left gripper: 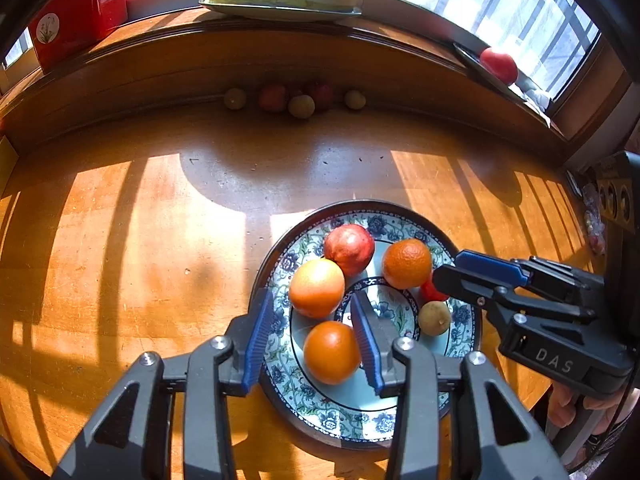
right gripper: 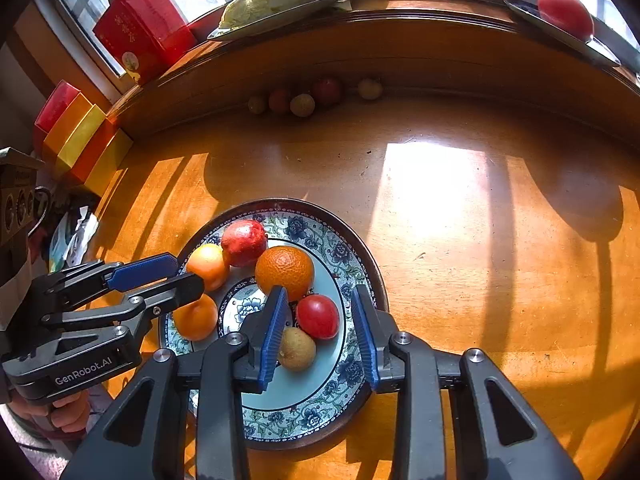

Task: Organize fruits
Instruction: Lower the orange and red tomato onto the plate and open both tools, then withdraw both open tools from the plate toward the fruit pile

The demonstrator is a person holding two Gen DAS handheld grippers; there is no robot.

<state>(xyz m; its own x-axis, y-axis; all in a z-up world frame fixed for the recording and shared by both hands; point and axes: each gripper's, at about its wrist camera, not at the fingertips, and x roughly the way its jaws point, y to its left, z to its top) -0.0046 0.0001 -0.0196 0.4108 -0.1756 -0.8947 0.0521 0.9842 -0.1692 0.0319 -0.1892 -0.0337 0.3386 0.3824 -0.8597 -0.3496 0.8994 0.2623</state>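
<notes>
Both grippers hang over the patterned plate [left gripper: 464, 320] on the wooden table [left gripper: 140, 240]. The left gripper [left gripper: 312, 336] has its jaws partly open around an orange [left gripper: 331, 353], the right pad looks right against it, left pad clear. The right gripper [right gripper: 318, 332] is partly open too, with a small red fruit [right gripper: 318, 316] and a brownish one [right gripper: 297, 349] sitting loose between the pads. More small fruits [left gripper: 300, 100] line the back ledge.

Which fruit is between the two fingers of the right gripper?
In the right wrist view, a small red fruit and a brownish fruit lie on the plate between the open fingers of the right gripper.
</notes>
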